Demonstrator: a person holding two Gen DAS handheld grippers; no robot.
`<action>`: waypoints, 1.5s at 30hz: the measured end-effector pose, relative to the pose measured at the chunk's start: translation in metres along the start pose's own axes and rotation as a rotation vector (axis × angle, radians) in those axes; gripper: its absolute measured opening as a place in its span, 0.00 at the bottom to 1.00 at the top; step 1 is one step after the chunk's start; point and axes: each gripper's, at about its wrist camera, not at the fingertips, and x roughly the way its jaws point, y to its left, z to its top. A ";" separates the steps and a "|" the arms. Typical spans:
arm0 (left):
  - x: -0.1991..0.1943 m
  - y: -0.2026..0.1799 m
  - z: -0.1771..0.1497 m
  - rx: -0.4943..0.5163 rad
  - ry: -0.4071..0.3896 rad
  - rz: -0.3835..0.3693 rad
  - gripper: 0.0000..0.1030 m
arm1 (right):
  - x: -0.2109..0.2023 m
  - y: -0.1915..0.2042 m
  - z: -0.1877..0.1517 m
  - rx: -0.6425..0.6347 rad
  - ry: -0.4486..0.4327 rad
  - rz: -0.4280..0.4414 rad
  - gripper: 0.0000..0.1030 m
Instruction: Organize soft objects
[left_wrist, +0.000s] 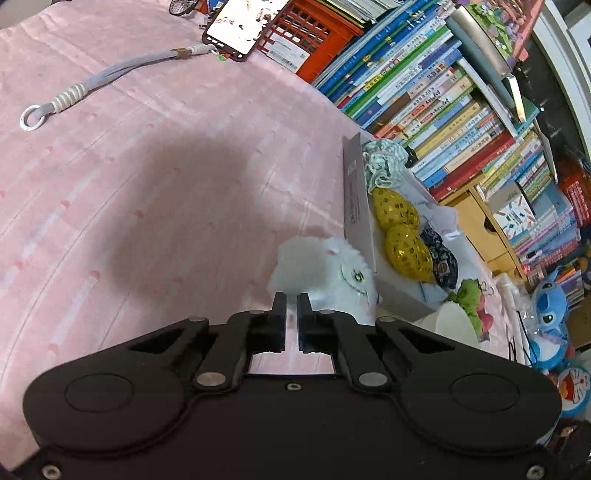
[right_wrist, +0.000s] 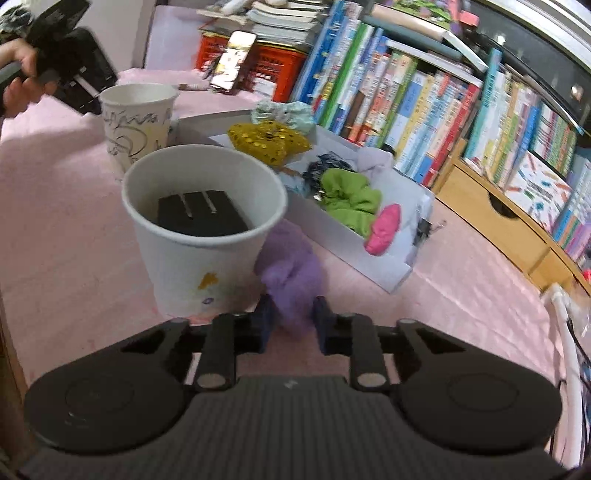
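- The left gripper (left_wrist: 291, 301) has its jaws drawn to a narrow gap, pinching the edge of a white fluffy toy (left_wrist: 328, 271) that sits on the pink bedcover (left_wrist: 147, 184), touching the near wall of the white box (left_wrist: 356, 206).
- Inside that box, seen from the left wrist, lie a pale green scrunchie (left_wrist: 382, 162), two gold sequinned pieces (left_wrist: 400, 232) and a dark patterned scrunchie (left_wrist: 441, 258).
- Farther out on the cover rest a grey wrist strap (left_wrist: 96, 83) and a phone (left_wrist: 240, 26) leaning on a red crate (left_wrist: 314, 33).
- The right gripper (right_wrist: 293, 319) stands at a medium spread, its fingers on either side of a purple soft piece (right_wrist: 291, 269); whether they actually press it I cannot tell.
- Just to the left of the purple piece stands a paper cup (right_wrist: 199, 258) with a black object (right_wrist: 201, 218) inside; a second, patterned paper cup (right_wrist: 135, 122) stands behind it.
- To the right, the box also holds a lime green scrunchie (right_wrist: 349, 199) and a pink scrunchie (right_wrist: 384, 229).
- Rows of books (right_wrist: 424, 110) fill the shelf behind, above a wooden drawer unit (right_wrist: 491, 218).
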 end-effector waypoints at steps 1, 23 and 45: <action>-0.002 0.000 0.000 0.005 -0.003 -0.005 0.05 | -0.003 -0.002 -0.001 0.015 -0.003 0.001 0.24; 0.041 -0.023 0.023 -0.073 -0.016 0.033 0.54 | 0.016 0.001 0.016 -0.161 -0.011 -0.014 0.57; -0.015 -0.010 0.005 0.013 -0.059 -0.006 0.37 | -0.013 0.000 -0.003 -0.074 -0.021 -0.012 0.34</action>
